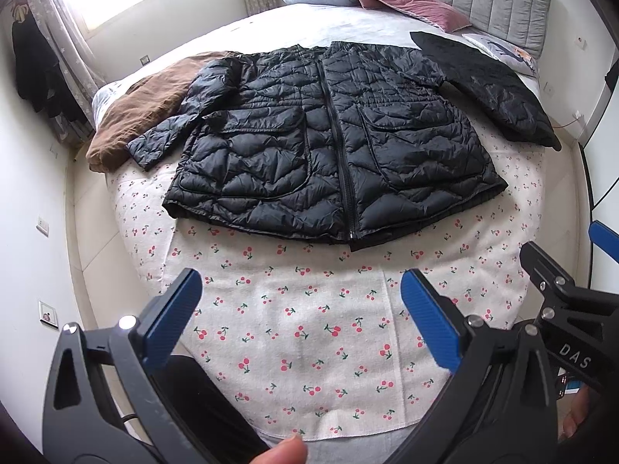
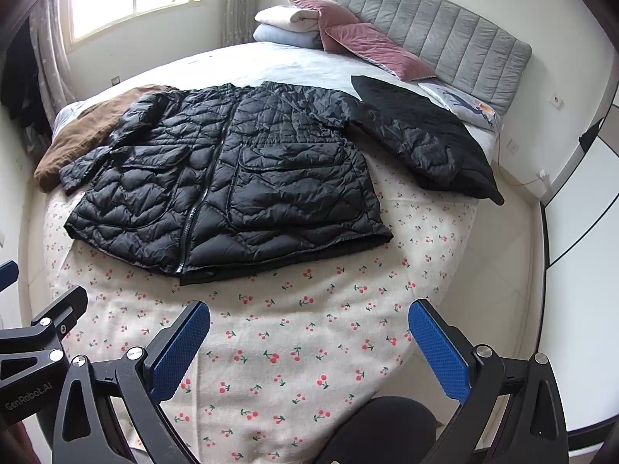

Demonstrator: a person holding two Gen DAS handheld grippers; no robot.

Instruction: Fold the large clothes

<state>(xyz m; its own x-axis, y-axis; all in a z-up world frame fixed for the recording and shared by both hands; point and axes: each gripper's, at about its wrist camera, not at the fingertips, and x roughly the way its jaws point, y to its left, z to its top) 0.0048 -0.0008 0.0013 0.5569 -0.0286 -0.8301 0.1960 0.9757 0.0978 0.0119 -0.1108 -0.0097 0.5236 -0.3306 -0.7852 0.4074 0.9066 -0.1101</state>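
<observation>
A black quilted puffer jacket [image 1: 332, 143] lies flat and zipped, front up, on the cherry-print bed cover [image 1: 309, 328]; its sleeves spread to both sides. It also shows in the right wrist view [image 2: 232, 178]. My left gripper [image 1: 301, 301] is open and empty, held above the cover short of the jacket's hem. My right gripper [image 2: 309, 344] is open and empty, also above the cover [image 2: 290, 348] near the bed's foot. The right gripper's body shows at the right edge of the left wrist view [image 1: 561, 301].
A brown garment [image 1: 139, 108] lies under the jacket's left sleeve. A black folded garment [image 2: 425, 135] lies beside the right sleeve. Pink pillows [image 2: 359, 42] and folded bedding [image 2: 286, 23] sit by the grey headboard [image 2: 445, 34]. Walls flank the bed.
</observation>
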